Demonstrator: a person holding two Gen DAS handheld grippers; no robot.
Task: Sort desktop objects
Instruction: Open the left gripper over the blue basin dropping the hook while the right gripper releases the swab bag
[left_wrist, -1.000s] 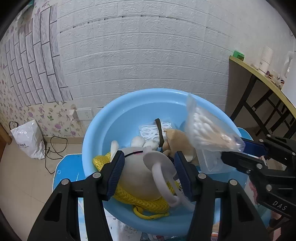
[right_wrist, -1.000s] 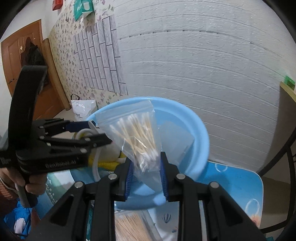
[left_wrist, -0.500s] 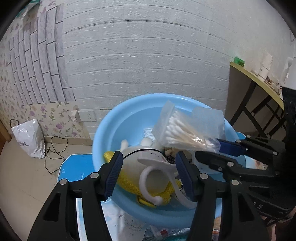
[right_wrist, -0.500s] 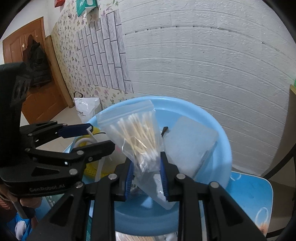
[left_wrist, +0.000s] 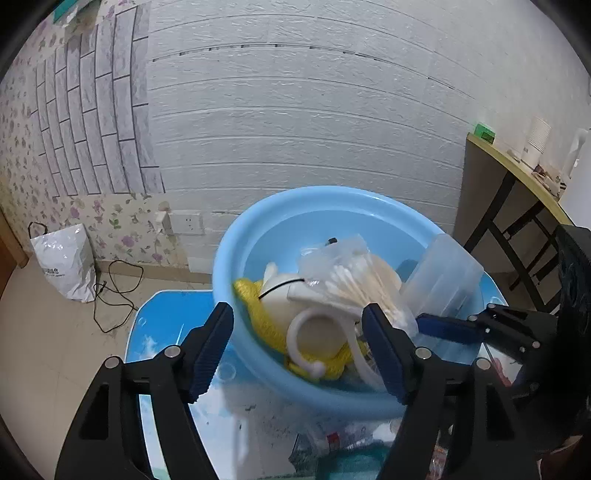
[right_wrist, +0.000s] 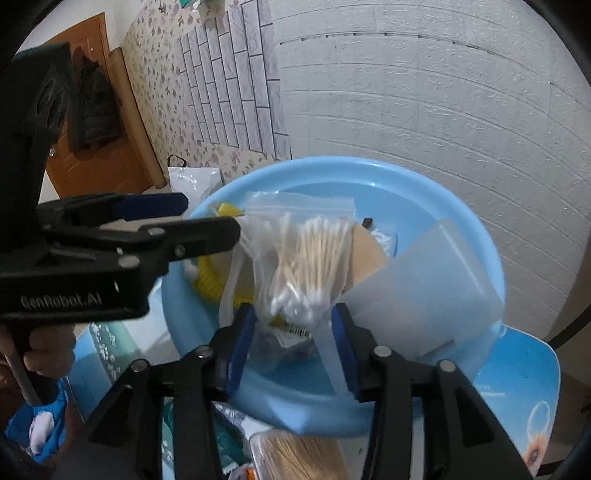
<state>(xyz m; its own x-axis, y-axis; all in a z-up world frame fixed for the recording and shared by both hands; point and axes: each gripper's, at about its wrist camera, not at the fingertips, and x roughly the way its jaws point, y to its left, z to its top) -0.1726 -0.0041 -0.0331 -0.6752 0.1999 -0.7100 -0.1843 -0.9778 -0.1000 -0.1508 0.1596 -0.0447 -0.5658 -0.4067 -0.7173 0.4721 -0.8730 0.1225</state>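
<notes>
A light blue basin (left_wrist: 229, 258) stands on the blue table. In it lie a white rounded thing with a hook (left_wrist: 314, 325), a yellow cord (left_wrist: 258, 314), a clear plastic box (right_wrist: 424, 295) and a zip bag of cotton swabs (right_wrist: 310, 258). My right gripper (right_wrist: 293, 325) is over the basin's near rim with its jaws opening. The bag's lower end hangs between the pads, which no longer press on it. My left gripper (left_wrist: 297, 332) is also opening, wide and with nothing in it, just in front of the basin's near rim. Each gripper shows in the other's view.
Packets and a box of wooden sticks (right_wrist: 295, 454) lie on the table (right_wrist: 517, 387) in front of the basin. A white bag (left_wrist: 62, 262) and a cable are on the floor at the left. A wooden side table (left_wrist: 517, 173) stands at the right. A hand (right_wrist: 48, 354) holds the left gripper.
The right jaws have parted and let go of the swab bag, which now rests in the basin. The left gripper has widened and drawn back from the white hooked thing.
</notes>
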